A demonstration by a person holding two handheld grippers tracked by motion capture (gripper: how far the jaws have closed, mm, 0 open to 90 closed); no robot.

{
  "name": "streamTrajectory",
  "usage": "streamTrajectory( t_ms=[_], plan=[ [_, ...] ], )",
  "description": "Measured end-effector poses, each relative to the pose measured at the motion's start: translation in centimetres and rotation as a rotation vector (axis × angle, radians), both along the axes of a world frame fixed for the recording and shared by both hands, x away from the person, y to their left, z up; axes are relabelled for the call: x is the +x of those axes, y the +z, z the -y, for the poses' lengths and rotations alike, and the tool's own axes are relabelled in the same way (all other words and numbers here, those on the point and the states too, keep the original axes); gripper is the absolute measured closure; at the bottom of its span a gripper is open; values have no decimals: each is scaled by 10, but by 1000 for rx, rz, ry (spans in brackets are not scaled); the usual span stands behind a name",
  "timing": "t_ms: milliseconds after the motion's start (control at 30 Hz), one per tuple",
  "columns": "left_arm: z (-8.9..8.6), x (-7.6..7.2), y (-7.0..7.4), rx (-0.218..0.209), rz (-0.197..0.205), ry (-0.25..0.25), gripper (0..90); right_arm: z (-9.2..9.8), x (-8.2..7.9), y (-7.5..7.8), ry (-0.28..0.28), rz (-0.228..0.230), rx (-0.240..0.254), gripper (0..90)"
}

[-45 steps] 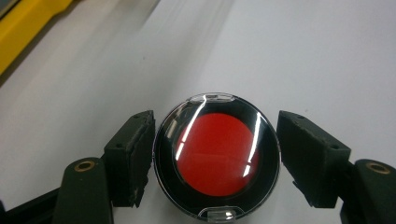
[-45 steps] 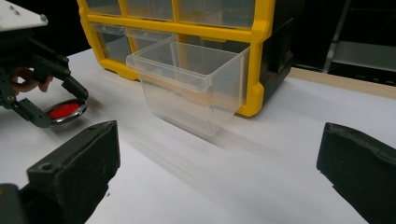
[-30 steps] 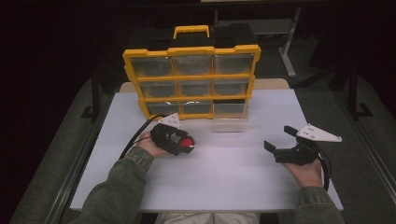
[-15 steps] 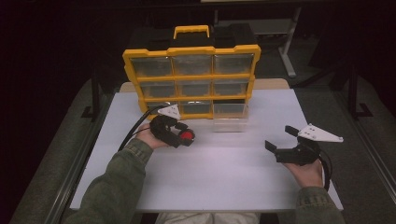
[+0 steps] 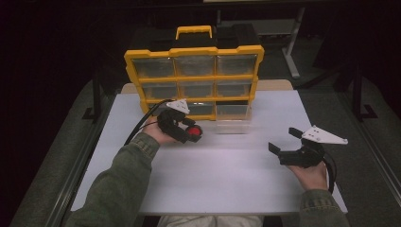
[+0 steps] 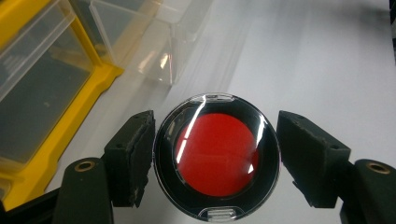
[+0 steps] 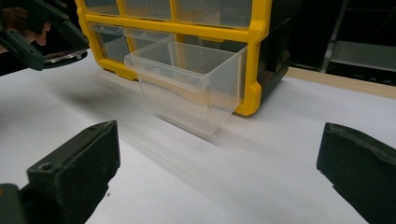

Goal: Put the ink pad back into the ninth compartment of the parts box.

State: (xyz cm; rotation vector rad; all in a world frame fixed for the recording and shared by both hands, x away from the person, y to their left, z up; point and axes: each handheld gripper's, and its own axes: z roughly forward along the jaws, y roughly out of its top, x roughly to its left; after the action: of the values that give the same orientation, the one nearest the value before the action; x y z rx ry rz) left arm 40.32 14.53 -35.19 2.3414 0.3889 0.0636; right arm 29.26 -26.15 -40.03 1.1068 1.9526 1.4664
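Glossy clear plastic drawer (image 7: 189,84), shiny red-filled round case (image 6: 217,156), matt white table (image 5: 227,175).

Dim room, one bright white table

The room's pretty dark, most of the light lands on the white table (image 5: 227,179), which looks smooth and matte with a pale wooden edge (image 5: 274,85) peeking out at the far side. Dark metal rails (image 5: 71,189) run along both long sides of it. The floor (image 5: 42,142) around is a dull greyish surface, hard to tell what material. Behind the table there's a black frame leg (image 5: 97,94) on the left, another dark stand (image 5: 357,94) on the right, and a pale grey desk leg with a foot (image 5: 293,52) further back. Everything past that just fades into black, can't make out any walls.
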Motion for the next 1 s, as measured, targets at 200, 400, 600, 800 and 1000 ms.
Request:
streamTrajectory(
  t_ms=[200,400,600,800,1000],
  plan=[
    [8,3,6,-3,11,-9,300,-1,0,0,6,-4,-1,0],
    [15,8,15,-13,25,-14,300,0,0,-1,5,-3,0,0],
    [24,11,26,-17,40,-21,300,0,0,-1,5,-3,0,0],
    [32,14,33,-14,49,-26,300,1,0,0,3,-3,4,0],
    [41,19,40,12,60,-49,300,1,-1,-1,2,-4,4,0]
  ],
)
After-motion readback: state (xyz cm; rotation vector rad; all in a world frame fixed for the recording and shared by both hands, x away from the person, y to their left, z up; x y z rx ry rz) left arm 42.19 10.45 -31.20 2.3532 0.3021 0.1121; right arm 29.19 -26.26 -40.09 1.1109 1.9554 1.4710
